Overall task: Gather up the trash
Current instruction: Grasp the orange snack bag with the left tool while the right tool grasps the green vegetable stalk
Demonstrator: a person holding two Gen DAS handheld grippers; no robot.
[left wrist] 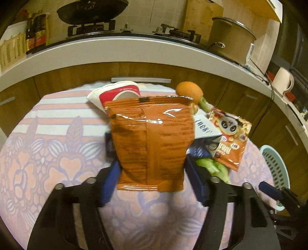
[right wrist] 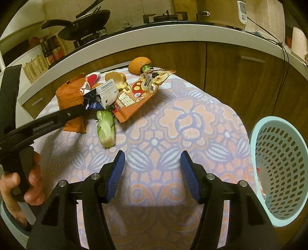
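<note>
An orange snack bag [left wrist: 152,142] lies on the table between the blue fingers [left wrist: 107,184] of my left gripper [left wrist: 152,173]; the jaws stand wide on either side of it, not pressing it. It also shows in the right wrist view [right wrist: 71,96] under the left gripper's arm [right wrist: 48,121]. Behind it lie a red-and-white cup [left wrist: 119,92], a milk carton [right wrist: 105,92], a panda snack packet [left wrist: 231,138] and a green vegetable stalk [right wrist: 106,128]. My right gripper [right wrist: 152,173] is open and empty over the cloth. A light-blue trash basket [right wrist: 279,163] stands at the right.
The table has a pink and purple flowered cloth [right wrist: 173,115]. Orange peel [right wrist: 138,64] and bread rolls [right wrist: 115,77] lie at the far edge. Wooden cabinets [right wrist: 231,67] and a counter with a wok [left wrist: 92,11] and pot [left wrist: 231,36] stand behind.
</note>
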